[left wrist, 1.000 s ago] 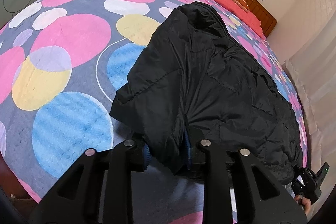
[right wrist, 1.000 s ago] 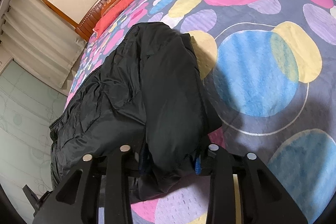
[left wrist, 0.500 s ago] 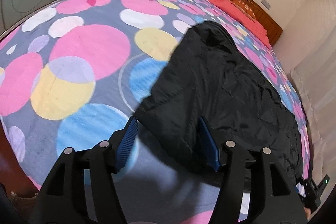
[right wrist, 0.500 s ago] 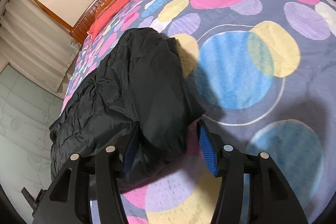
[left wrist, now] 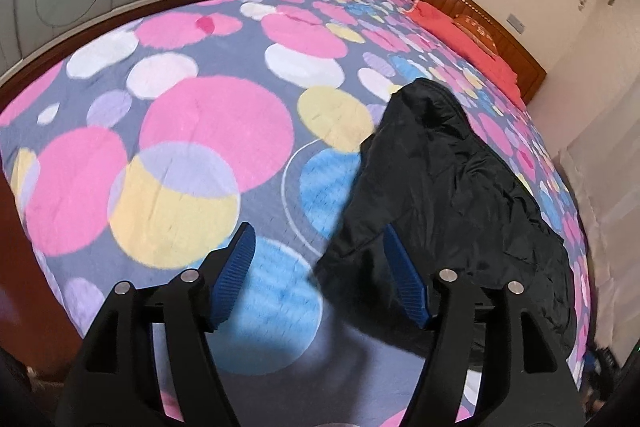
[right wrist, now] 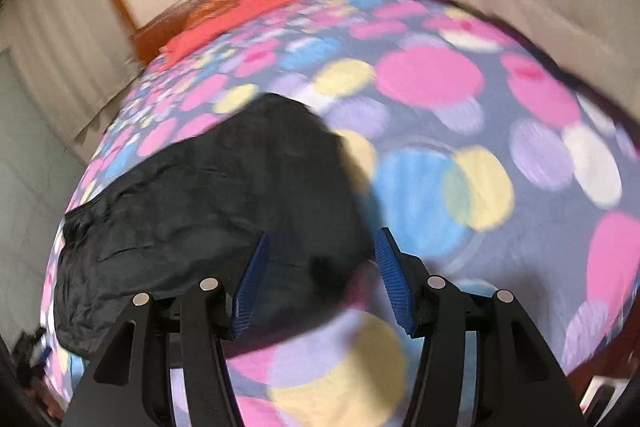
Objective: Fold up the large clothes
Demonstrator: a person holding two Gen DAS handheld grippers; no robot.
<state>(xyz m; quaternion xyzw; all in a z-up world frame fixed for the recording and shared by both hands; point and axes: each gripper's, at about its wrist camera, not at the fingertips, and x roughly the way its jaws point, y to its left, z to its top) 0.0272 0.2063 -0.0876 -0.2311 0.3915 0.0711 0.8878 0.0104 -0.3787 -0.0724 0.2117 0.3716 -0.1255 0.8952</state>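
My left claw (left wrist: 318, 275), jaws just opened, hangs released over the near corner of the black jacket (left wrist: 452, 195); my right claw (right wrist: 320, 283), likewise released, frames the same hem (right wrist: 332, 267); the jacket lies folded on the spotted bedspread (left wrist: 180, 131), short of the red pillow (left wrist: 464, 39)

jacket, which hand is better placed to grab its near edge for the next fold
Probably right. The right gripper, jaws just opened, frames the jacket edge between its pads. The left gripper, also opened, sits beside the jacket over bare bedspread.
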